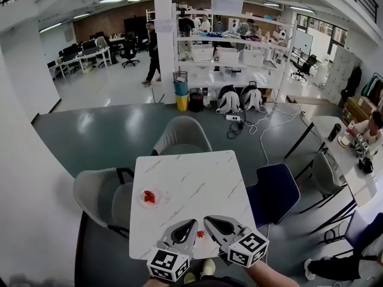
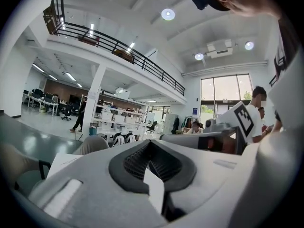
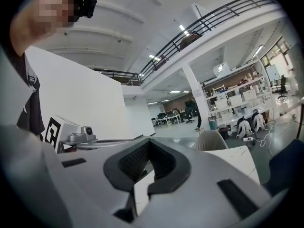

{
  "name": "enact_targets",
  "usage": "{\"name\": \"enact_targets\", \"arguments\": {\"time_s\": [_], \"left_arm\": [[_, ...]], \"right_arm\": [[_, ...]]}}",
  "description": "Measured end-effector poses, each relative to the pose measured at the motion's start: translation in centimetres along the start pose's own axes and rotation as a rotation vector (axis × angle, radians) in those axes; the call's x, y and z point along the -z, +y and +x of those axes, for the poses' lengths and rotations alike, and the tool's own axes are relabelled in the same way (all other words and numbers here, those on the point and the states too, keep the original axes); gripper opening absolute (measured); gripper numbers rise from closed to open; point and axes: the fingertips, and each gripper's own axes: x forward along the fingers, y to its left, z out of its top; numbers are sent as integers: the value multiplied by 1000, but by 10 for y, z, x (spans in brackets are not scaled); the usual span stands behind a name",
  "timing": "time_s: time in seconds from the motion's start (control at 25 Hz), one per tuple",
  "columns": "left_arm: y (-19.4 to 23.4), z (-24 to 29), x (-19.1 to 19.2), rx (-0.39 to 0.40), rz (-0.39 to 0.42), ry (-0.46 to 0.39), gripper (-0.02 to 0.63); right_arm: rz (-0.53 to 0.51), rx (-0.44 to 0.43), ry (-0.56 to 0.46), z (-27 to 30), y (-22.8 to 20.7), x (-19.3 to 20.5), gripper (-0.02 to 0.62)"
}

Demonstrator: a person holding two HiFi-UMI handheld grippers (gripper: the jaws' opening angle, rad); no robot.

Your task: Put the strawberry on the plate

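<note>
A small clear plate (image 1: 141,203) holding red strawberry pieces (image 1: 149,197) sits at the left edge of the white marble table (image 1: 191,184). One loose strawberry (image 1: 200,234) lies on the table near the front edge, between my two grippers. My left gripper (image 1: 192,222) (image 2: 151,148) rests just left of it, jaws shut with nothing in them. My right gripper (image 1: 207,219) (image 3: 149,144) lies just right of it, jaws also shut and empty. Neither gripper view shows the strawberry or the plate.
Grey chairs stand at the table's far side (image 1: 182,137) and left side (image 1: 99,196), and a blue chair (image 1: 274,193) at its right. Another table with a seated person (image 1: 366,137) is at the far right. Shelving (image 1: 230,55) stands beyond.
</note>
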Motion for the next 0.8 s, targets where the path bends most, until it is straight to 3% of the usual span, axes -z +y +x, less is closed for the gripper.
{"name": "enact_targets", "arguments": {"time_s": [0.8], "left_arm": [[4,2,-9,-16,2,-18,9]], "right_arm": [[-36,-4,4,10,-2,-4,2]]}}
